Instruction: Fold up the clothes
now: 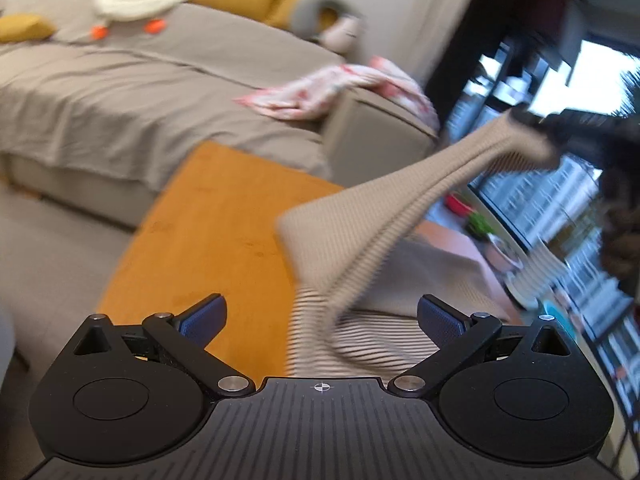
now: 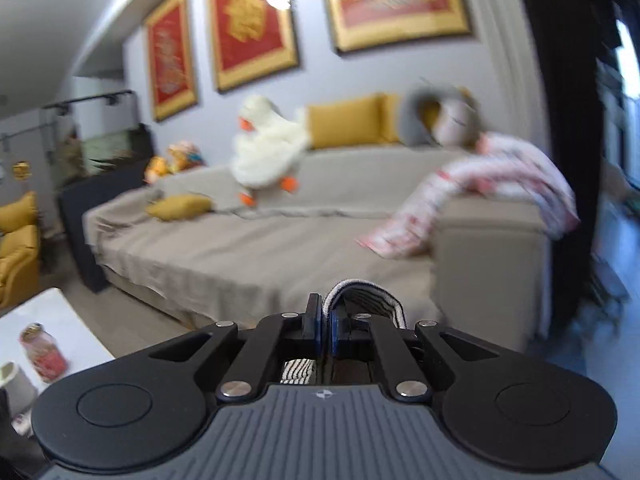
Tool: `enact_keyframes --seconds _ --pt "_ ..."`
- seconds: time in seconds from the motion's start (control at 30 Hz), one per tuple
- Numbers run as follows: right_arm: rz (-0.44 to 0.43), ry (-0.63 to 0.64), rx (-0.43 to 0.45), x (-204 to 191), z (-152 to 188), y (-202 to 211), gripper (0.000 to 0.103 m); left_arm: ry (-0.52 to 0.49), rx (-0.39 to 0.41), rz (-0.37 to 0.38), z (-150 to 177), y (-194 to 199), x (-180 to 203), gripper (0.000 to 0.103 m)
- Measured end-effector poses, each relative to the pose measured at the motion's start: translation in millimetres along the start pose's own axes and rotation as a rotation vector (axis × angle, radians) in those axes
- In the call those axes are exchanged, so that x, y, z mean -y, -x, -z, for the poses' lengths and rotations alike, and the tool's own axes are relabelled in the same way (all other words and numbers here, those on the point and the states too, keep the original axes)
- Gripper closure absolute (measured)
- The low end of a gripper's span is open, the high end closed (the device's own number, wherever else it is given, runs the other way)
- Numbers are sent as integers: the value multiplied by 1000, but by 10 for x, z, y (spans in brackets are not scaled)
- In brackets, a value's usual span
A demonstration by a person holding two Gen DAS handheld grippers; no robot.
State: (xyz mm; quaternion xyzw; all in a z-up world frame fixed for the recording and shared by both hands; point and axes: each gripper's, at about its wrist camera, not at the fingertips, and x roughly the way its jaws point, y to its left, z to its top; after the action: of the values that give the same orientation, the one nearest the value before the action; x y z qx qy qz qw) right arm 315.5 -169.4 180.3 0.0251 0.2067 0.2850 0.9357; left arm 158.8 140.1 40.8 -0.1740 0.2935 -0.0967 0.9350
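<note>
The left gripper [image 1: 322, 318] hangs low with its blue ridged fingers [image 1: 204, 316] spread wide, gripping nothing. Just beyond, a tan ribbed-knit garment [image 1: 360, 240] drapes over the smooth orange wooden worktop [image 1: 212, 224], one stretch pulled taut toward 2 o'clock. There the right gripper [image 2: 326, 330] has its fingers pinched tight on a striped fold. Farther off sits a beige sofa [image 1: 140, 92].

A white plush duck [image 2: 267, 148] and mustard cushions [image 2: 346, 121] lie on the grey sofa [image 2: 256, 248] beneath 3 red-and-gold pictures [image 2: 250, 16].
</note>
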Motion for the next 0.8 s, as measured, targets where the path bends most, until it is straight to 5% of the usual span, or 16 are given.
enact_keyframes --seconds 0.27,0.4,0.53,0.63,0.73,0.8 --pt "153 -99 -153 797 1043 -61 97 -188 -10 136 -85 -539 629 0" --pt "184 -162 -243 904 1512 -195 96 -195 -70 116 -2 -969 701 0" --pt "201 -134 -228 882 1757 -127 92 -222 -81 72 162 -1202 685 0" --pt "214 -122 -239 817 1714 -98 73 -251 -62 71 219 -1187 678 0" --pt "226 -128 -231 753 1638 -58 17 -246 -61 73 217 -1194 655 0" --pt "227 -127 -206 686 1570 -11 17 -239 -59 79 202 -1186 637 0"
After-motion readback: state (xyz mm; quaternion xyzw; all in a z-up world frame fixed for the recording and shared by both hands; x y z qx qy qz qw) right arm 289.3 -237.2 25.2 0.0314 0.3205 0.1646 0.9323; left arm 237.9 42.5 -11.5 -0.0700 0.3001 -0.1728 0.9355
